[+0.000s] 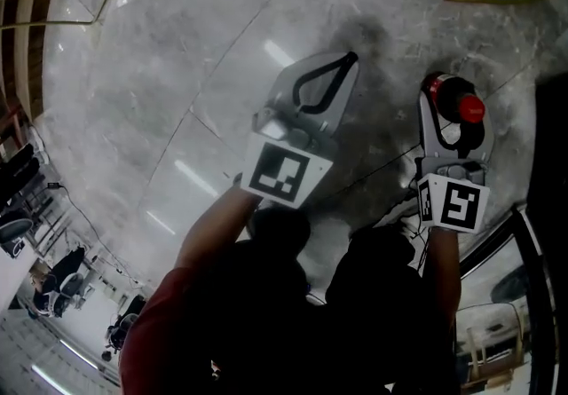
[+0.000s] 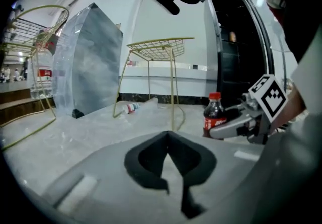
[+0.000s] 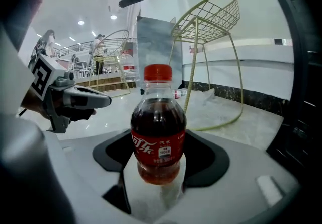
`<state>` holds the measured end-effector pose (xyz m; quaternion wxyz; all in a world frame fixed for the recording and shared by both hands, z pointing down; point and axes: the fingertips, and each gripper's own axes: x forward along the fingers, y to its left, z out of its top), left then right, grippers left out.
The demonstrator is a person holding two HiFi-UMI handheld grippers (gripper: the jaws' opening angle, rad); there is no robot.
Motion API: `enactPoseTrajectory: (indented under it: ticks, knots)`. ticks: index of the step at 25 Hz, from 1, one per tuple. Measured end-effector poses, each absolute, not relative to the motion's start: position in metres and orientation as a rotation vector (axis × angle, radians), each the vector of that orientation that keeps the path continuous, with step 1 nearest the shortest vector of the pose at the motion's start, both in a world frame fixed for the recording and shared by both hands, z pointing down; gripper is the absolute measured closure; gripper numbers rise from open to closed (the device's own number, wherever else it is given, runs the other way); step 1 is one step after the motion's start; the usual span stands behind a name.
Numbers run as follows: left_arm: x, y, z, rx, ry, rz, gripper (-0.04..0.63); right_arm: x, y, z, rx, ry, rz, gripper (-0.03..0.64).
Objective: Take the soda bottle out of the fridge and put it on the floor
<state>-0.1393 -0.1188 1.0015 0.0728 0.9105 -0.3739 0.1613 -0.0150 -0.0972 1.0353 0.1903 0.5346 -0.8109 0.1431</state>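
Holding soda bottle (image 3: 157,117), already out of fridge (image 2: 235,62), clamped in right claw (image 3: 158,147) low near floor (image 1: 177,74); left claw (image 2: 169,137) closed, empty; setting down and releasing outstanding.

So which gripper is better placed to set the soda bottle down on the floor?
Right. The right gripper is shut on the soda bottle, which it holds upright and low over the floor. The left gripper is shut and empty, off to the bottle's side.

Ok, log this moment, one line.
right gripper: shut on red-capped cola bottle; left gripper: shut, empty; bottle: upright over grey marble floor
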Motion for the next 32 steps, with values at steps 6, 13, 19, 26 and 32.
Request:
enactPoseTrajectory:
  ticks: [6, 13, 19, 26, 32]
  knots:
    - [-0.142, -0.12, 1.01, 2.729, -1.118, 0.463, 0.595, -0.023, -0.129, 1.047, 1.52, -2.304, 0.339, 0.316]
    - [-0.149, -0.114, 1.019, 2.728, -1.146, 0.458, 0.595, -0.03, -0.145, 1.059, 1.504, -2.3, 0.324, 0.316]
    - [-0.148, -0.109, 1.017, 2.757, -1.127, 0.471, 0.595, -0.032, -0.143, 1.071, 1.486, -2.294, 0.298, 0.315]
    - [-0.148, -0.107, 1.024, 2.752, -1.118, 0.486, 0.595, -0.027, -0.134, 1.074, 1.52, -2.324, 0.304, 0.316]
    - [-0.144, -0.104, 1.029, 2.753, -1.099, 0.506, 0.595, -0.027, -0.134, 1.073, 1.526, -2.342, 0.275, 0.316]
